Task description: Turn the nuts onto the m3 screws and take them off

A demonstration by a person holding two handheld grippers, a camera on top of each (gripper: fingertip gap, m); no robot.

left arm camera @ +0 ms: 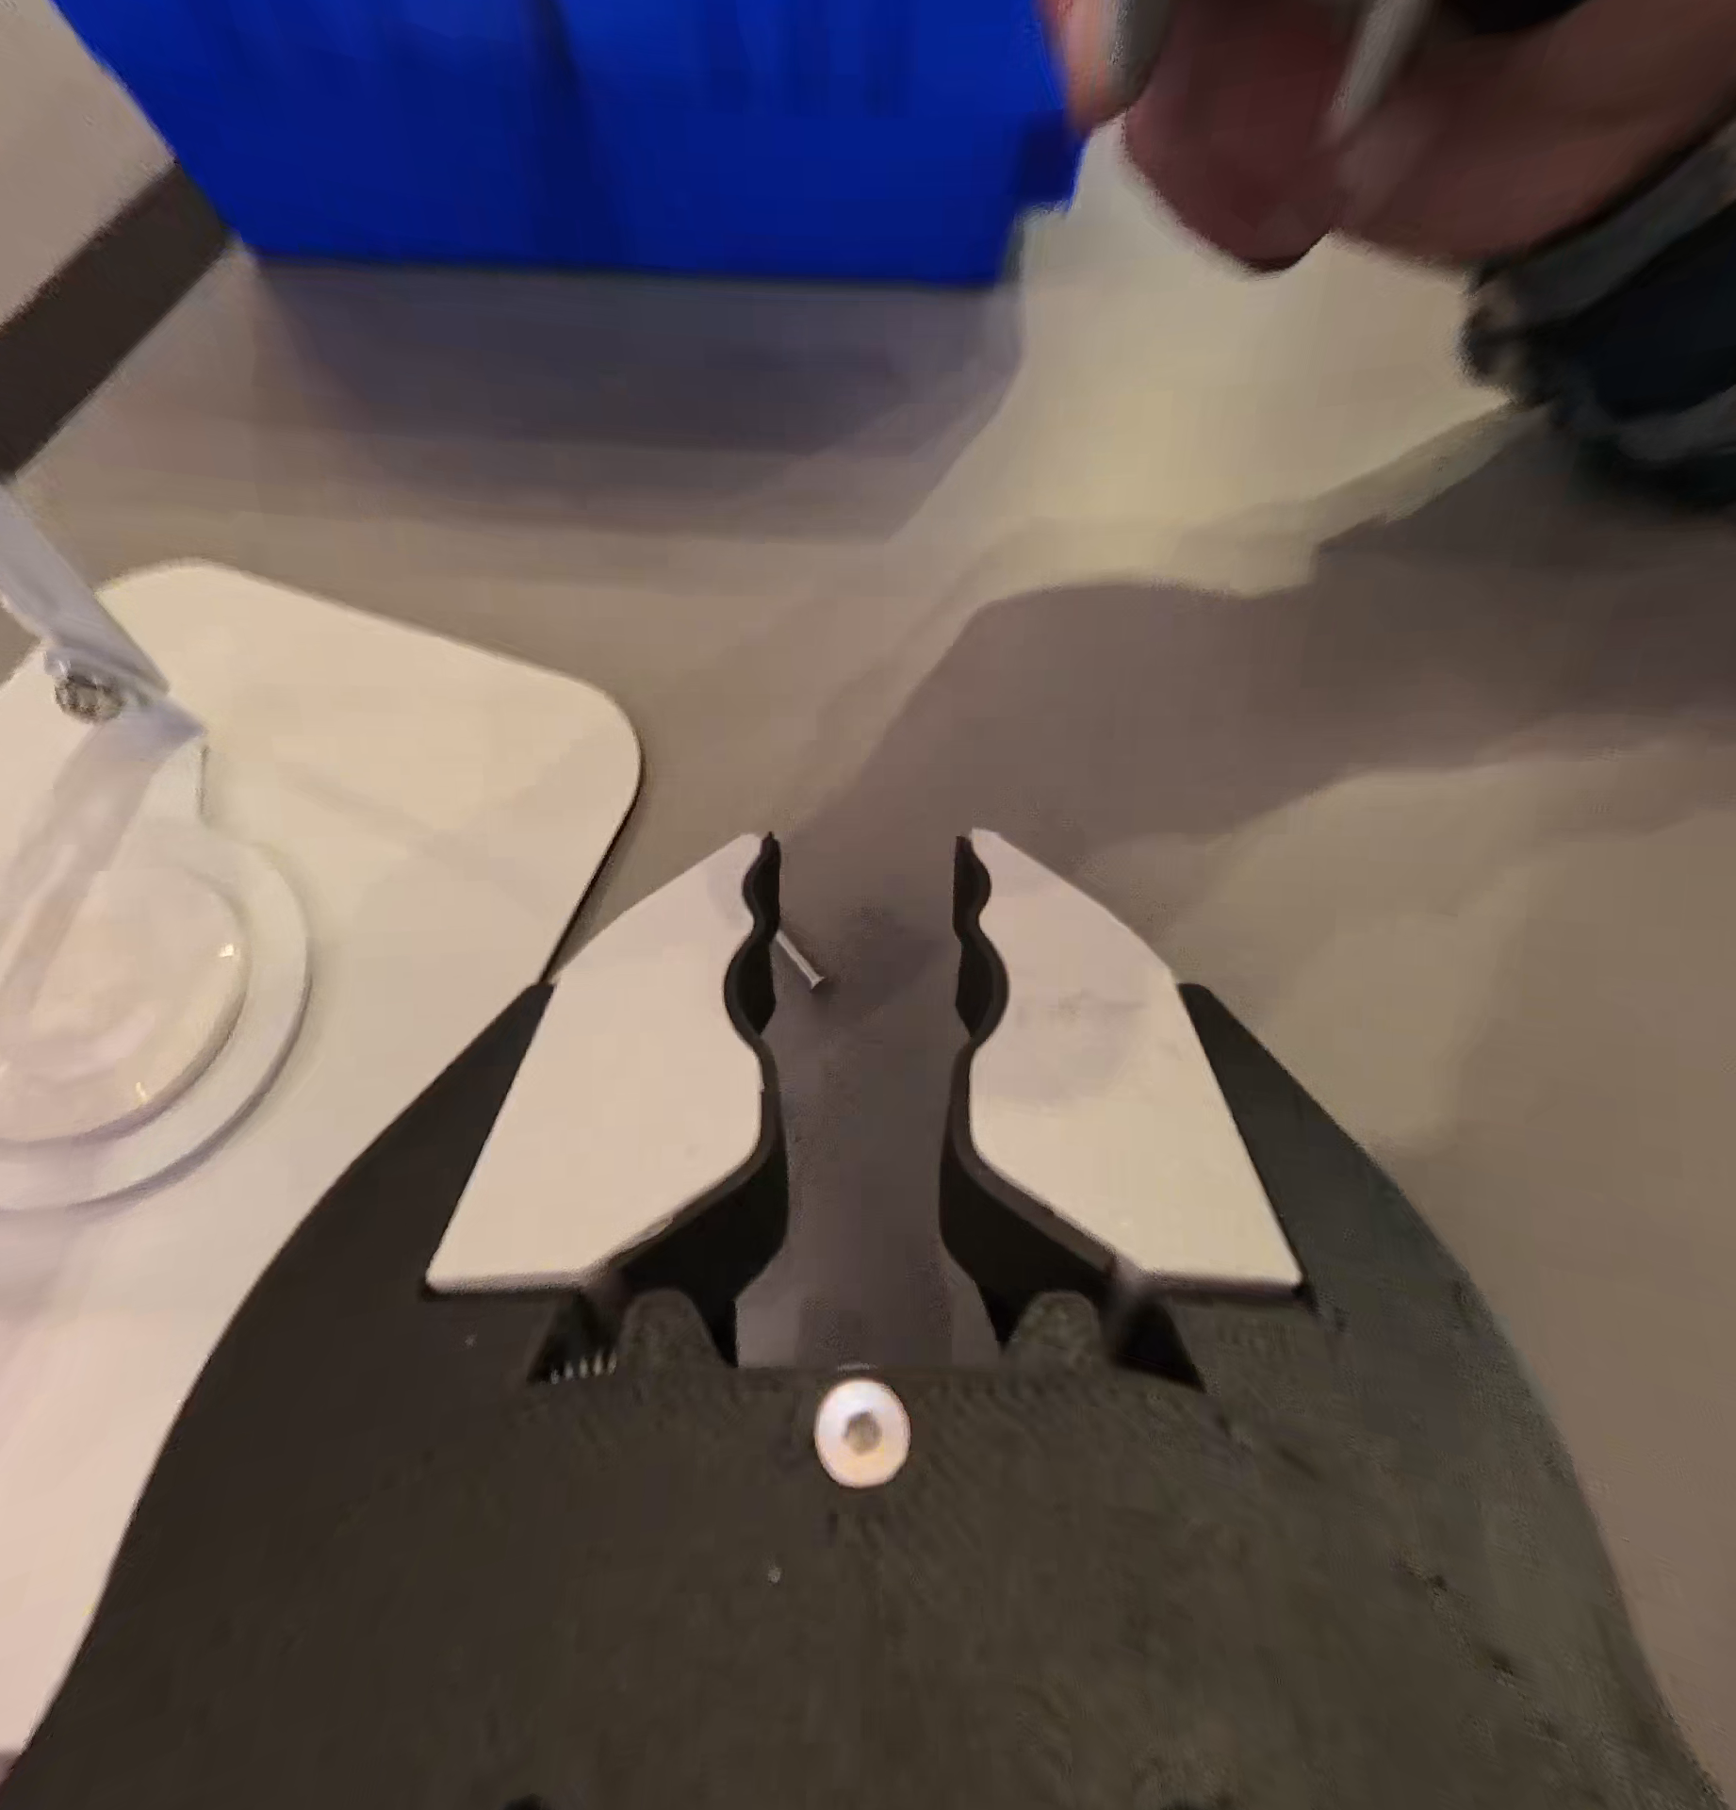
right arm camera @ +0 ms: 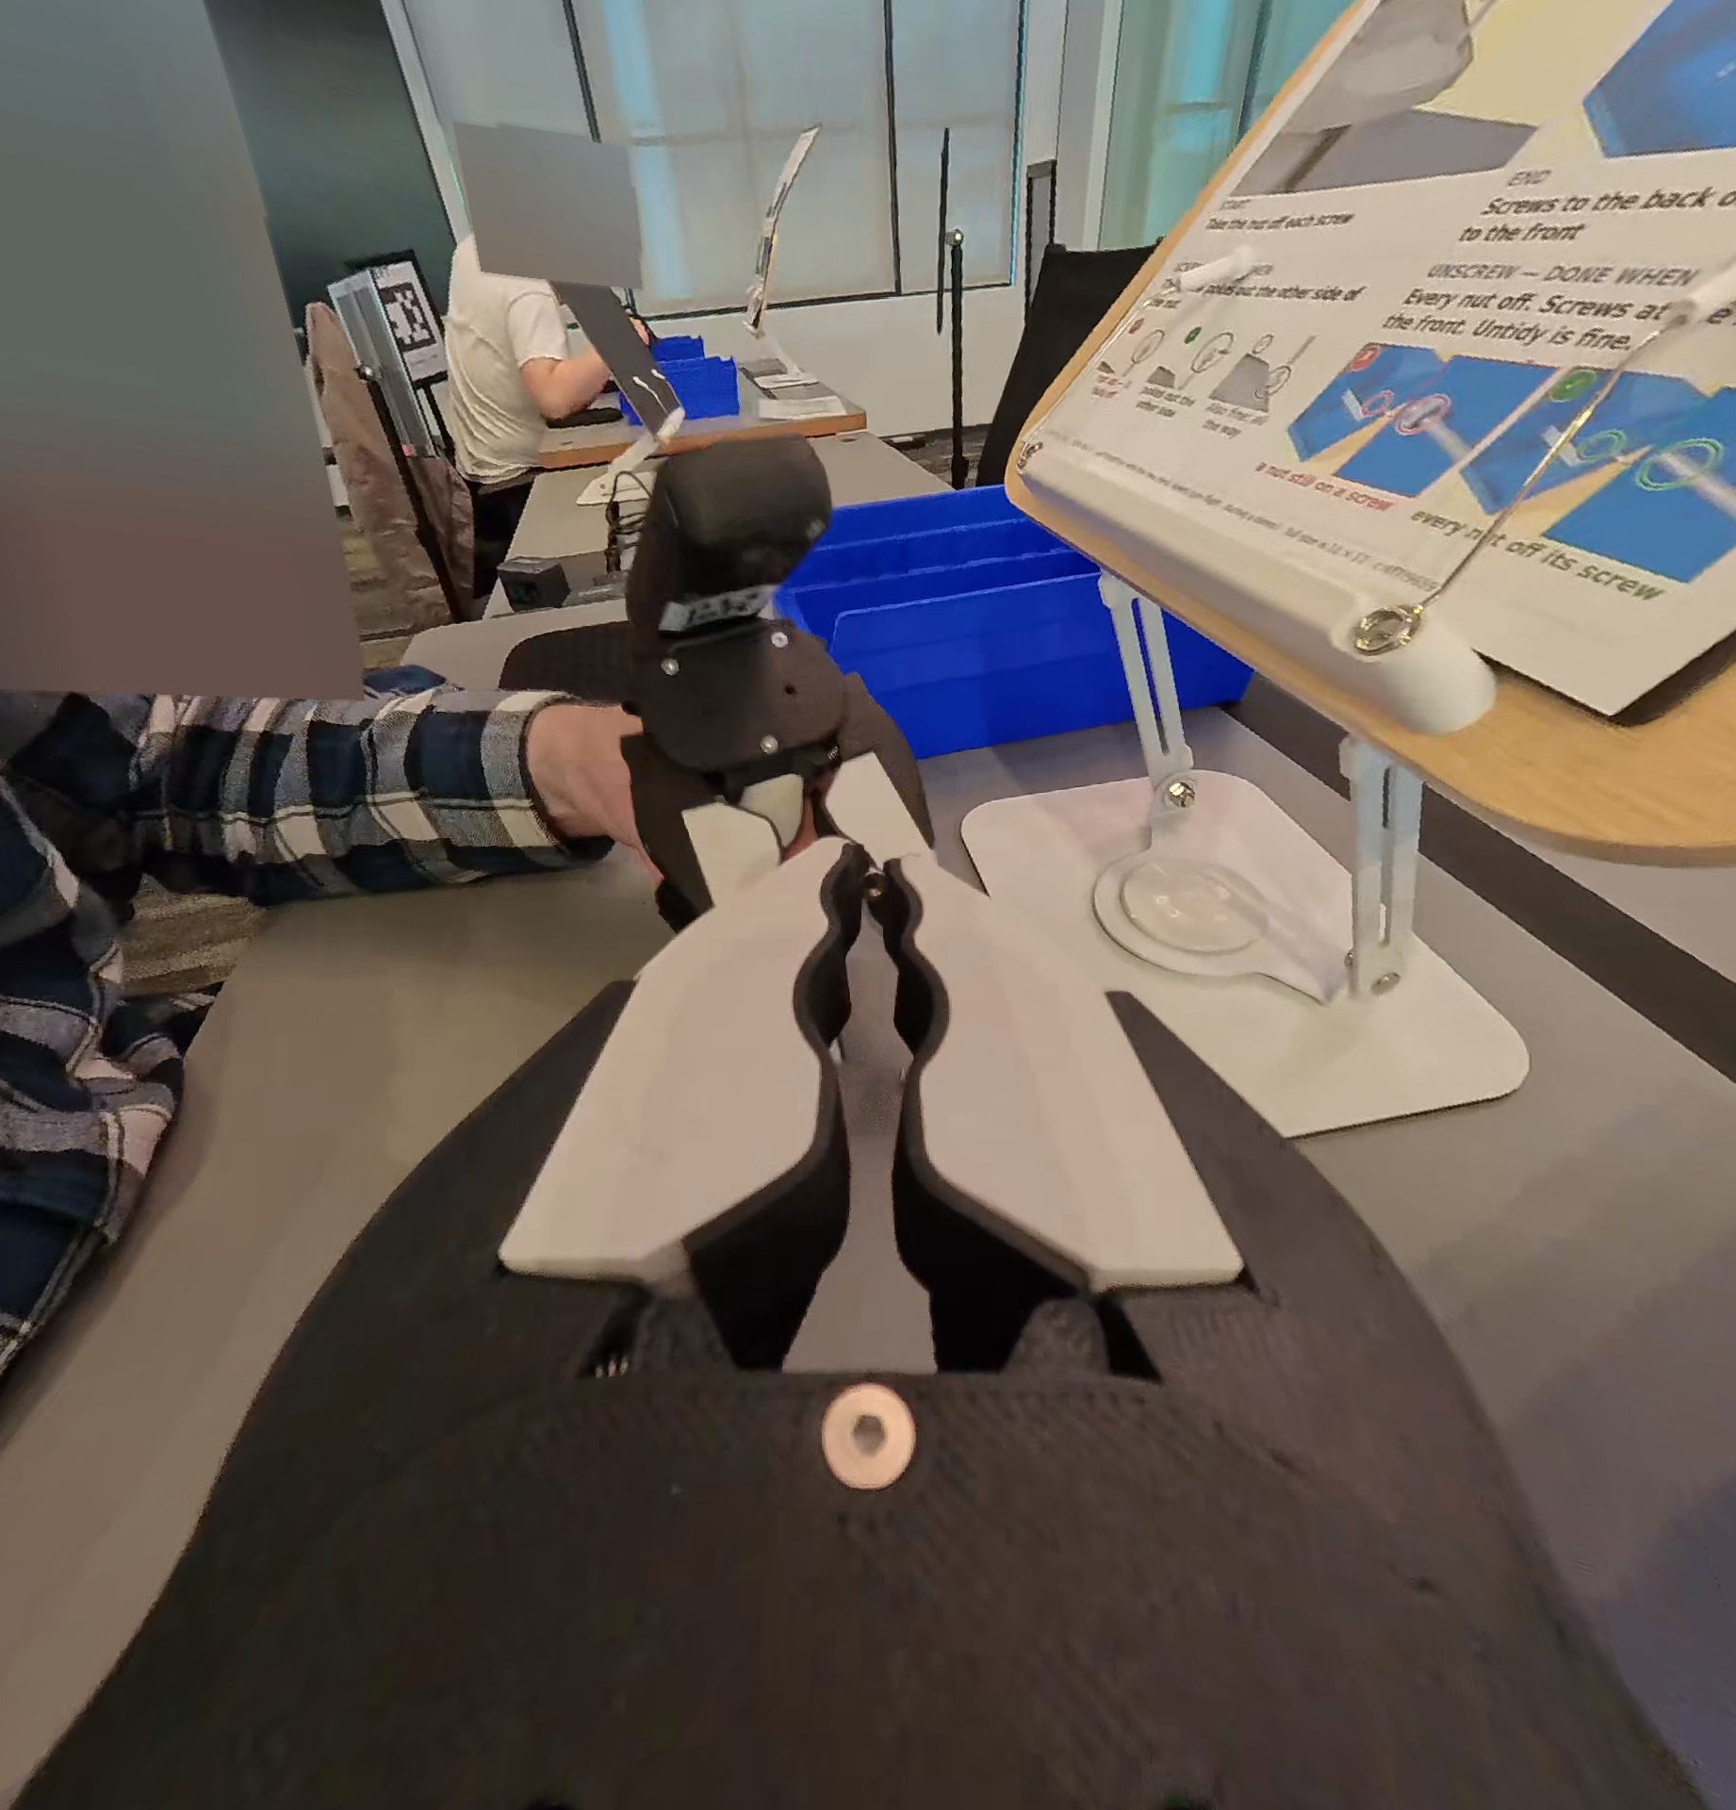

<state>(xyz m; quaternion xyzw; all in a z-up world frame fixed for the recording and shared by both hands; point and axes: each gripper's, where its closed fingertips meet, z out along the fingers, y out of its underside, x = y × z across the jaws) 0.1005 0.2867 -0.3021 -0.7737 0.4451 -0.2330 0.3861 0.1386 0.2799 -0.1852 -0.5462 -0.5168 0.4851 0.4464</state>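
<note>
In the left wrist view my left gripper (left arm camera: pixel 866 852) is open over the grey table (left arm camera: pixel 1285 930). A small thin metal screw (left arm camera: pixel 797 965) leans against the inner face of the left pad (left arm camera: pixel 758 940). The right pad stands clear of it, so the screw is not gripped. In the right wrist view my right gripper (right arm camera: pixel 874 867) is shut on a small metal nut (right arm camera: pixel 875 885) pinched at its fingertips. The left gripper (right arm camera: pixel 805 833) sits just beyond these tips, held by a hand in a plaid sleeve (right arm camera: pixel 257 774). Its fingertips are hidden there.
A blue divided bin (right arm camera: pixel 991 627) stands behind the grippers and also shows in the left wrist view (left arm camera: pixel 570 127). A white stand base (right arm camera: pixel 1236 989) carries a tilted wooden board with a printed sheet (right arm camera: pixel 1432 392). A blurred hand (left arm camera: pixel 1334 147) is at the top right. The left gripper's tips are roughly 12 cm from the right gripper's.
</note>
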